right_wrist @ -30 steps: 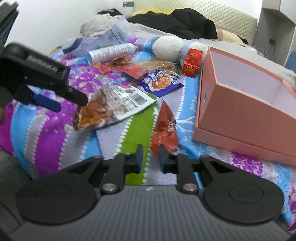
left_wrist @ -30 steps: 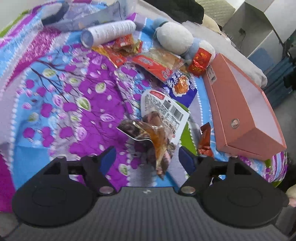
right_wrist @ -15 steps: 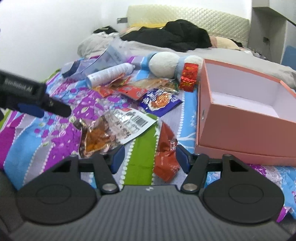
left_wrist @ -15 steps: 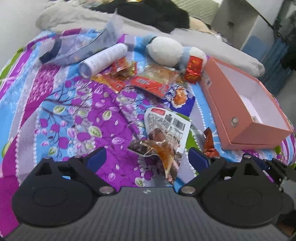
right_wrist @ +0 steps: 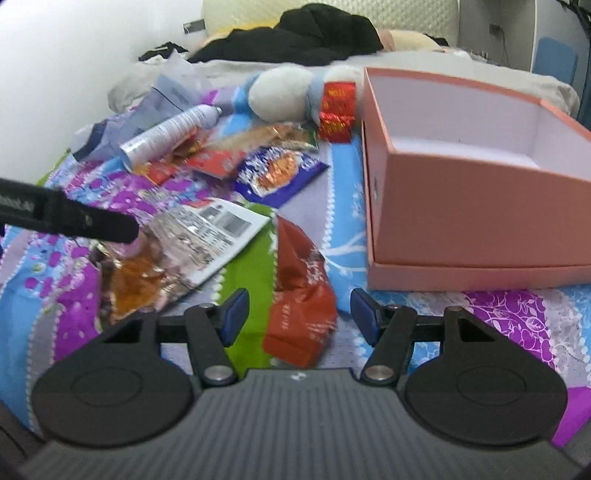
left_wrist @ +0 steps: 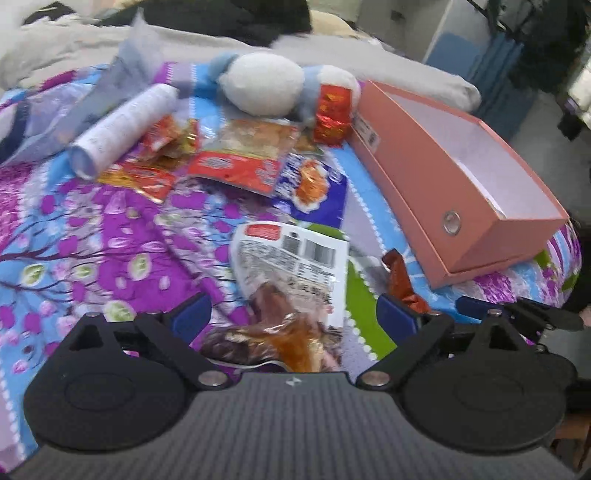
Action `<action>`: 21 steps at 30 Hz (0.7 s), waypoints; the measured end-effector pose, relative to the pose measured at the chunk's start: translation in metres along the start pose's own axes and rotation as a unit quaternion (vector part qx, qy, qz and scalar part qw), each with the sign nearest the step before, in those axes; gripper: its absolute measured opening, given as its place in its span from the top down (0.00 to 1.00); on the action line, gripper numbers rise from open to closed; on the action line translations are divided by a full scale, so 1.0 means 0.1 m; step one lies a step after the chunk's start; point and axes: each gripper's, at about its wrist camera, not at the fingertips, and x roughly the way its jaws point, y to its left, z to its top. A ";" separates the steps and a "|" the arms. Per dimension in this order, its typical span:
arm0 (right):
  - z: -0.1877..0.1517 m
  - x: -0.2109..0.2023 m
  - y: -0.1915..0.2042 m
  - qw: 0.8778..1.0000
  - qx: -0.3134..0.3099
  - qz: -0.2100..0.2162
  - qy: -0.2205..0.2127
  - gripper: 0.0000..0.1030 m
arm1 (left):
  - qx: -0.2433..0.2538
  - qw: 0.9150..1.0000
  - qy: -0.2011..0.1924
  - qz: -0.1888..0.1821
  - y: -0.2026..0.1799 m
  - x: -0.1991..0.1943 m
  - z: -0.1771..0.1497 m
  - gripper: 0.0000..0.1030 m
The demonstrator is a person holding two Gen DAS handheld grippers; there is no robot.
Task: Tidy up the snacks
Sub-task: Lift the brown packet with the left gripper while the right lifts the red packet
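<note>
Left gripper (left_wrist: 293, 315), jaws spread wide and holding nothing, above a clear packet of brown snack (left_wrist: 280, 295) lying on the floral bedspread (left_wrist: 92, 229). Right gripper (right_wrist: 299, 314), jaws likewise apart, straddling a crumpled red packet (right_wrist: 301, 291) without gripping it; this packet lies just beside the near corner of the open pink box (right_wrist: 461, 206), whose white interior holds no snacks. Further snacks lie behind: a blue-purple packet (left_wrist: 310, 184), a red-edged clear packet (left_wrist: 247, 151) and small red-gold wrappers (left_wrist: 162, 140), clustered near a white cylindrical bottle (left_wrist: 122, 125). A white-and-blue plush toy (left_wrist: 266, 86) with a red-gold packet (left_wrist: 332, 110) leaning against it rests beyond them. A dark garment (right_wrist: 306, 33) lies at the head of the bed.
</note>
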 end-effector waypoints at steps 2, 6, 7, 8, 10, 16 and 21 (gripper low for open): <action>0.00 0.07 -0.06 1.000 0.008 0.003 0.012 0.40 | 0.011 1.000 0.006 -0.008 -0.04 0.09 0.01 0.07; 0.05 0.20 -0.14 0.999 0.022 0.017 0.027 0.40 | 0.027 0.999 0.035 -0.007 -0.10 0.31 0.01 0.16; 0.06 0.22 -0.15 0.999 0.023 0.020 0.032 0.40 | 0.030 0.999 0.042 -0.007 -0.10 0.36 -0.01 0.19; 0.06 0.25 -0.16 0.999 0.023 0.022 0.036 0.41 | 0.032 0.998 0.048 -0.003 -0.10 0.40 -0.02 0.20; 0.07 0.29 -0.17 0.998 0.027 0.029 0.044 0.45 | 0.042 0.998 0.052 0.005 -0.13 0.44 -0.05 0.23; 0.03 0.28 -0.10 0.998 0.005 0.030 0.050 0.52 | 0.042 0.997 0.051 0.034 -0.13 0.46 -0.13 0.50; 0.04 0.22 -0.07 0.999 0.002 0.023 0.049 0.53 | -0.002 0.999 0.037 0.036 -0.08 0.32 -0.15 0.62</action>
